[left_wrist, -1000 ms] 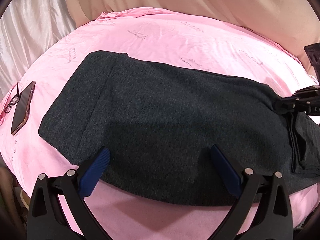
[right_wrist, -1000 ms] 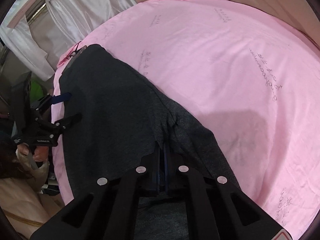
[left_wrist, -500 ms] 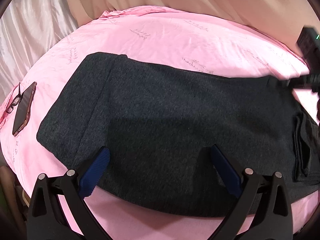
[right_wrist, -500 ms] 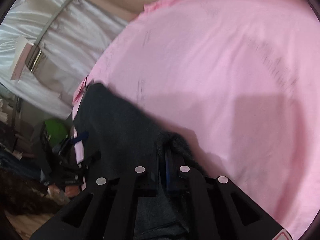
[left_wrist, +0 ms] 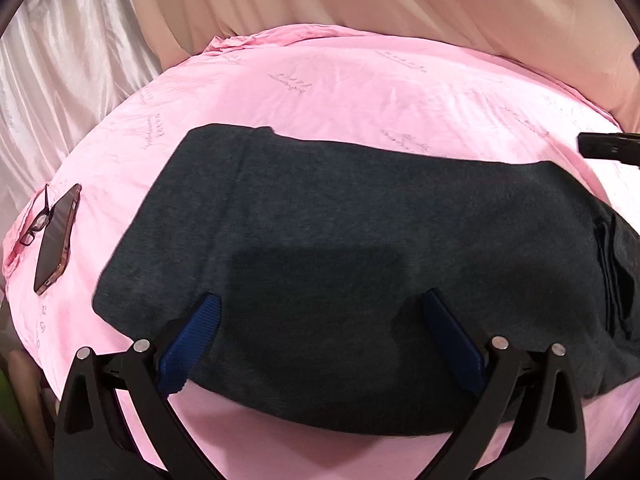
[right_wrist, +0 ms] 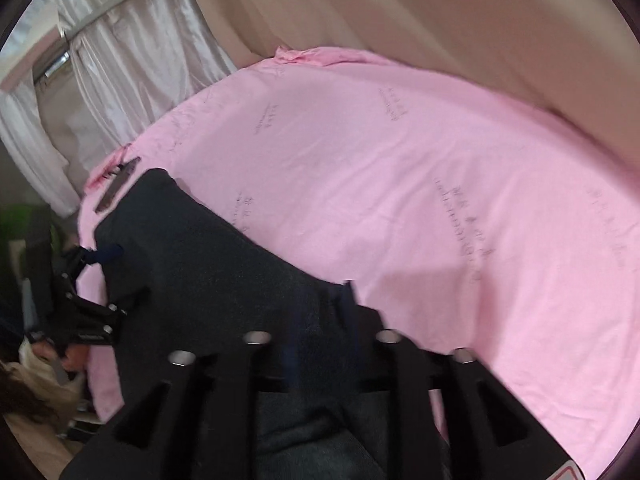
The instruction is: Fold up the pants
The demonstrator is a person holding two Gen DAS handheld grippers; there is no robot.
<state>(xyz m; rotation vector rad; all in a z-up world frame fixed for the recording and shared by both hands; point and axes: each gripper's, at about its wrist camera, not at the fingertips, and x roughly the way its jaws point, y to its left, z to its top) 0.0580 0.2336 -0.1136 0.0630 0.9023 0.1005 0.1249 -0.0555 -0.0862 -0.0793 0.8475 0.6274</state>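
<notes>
Dark grey pants (left_wrist: 352, 240) lie folded flat across a pink bedsheet (left_wrist: 360, 92). My left gripper (left_wrist: 320, 336) is open, its blue-padded fingers (left_wrist: 192, 340) spread over the near edge of the pants, holding nothing. In the right wrist view the pants (right_wrist: 208, 264) stretch away to the left. My right gripper (right_wrist: 320, 320) has its fingers apart above the pants' near end, with the image blurred. Its tip shows at the right edge of the left wrist view (left_wrist: 608, 146), off the cloth. The left gripper also shows in the right wrist view (right_wrist: 96, 280).
A phone (left_wrist: 56, 236) and a pair of glasses (left_wrist: 38, 220) lie on the sheet left of the pants. Beige wall and pale curtains (left_wrist: 60, 80) border the bed. The bed edge runs along the near side.
My right gripper has opened, let go of the pants' end and lifted away. The cloth there has dropped flat. My left gripper stays open over the near edge.
</notes>
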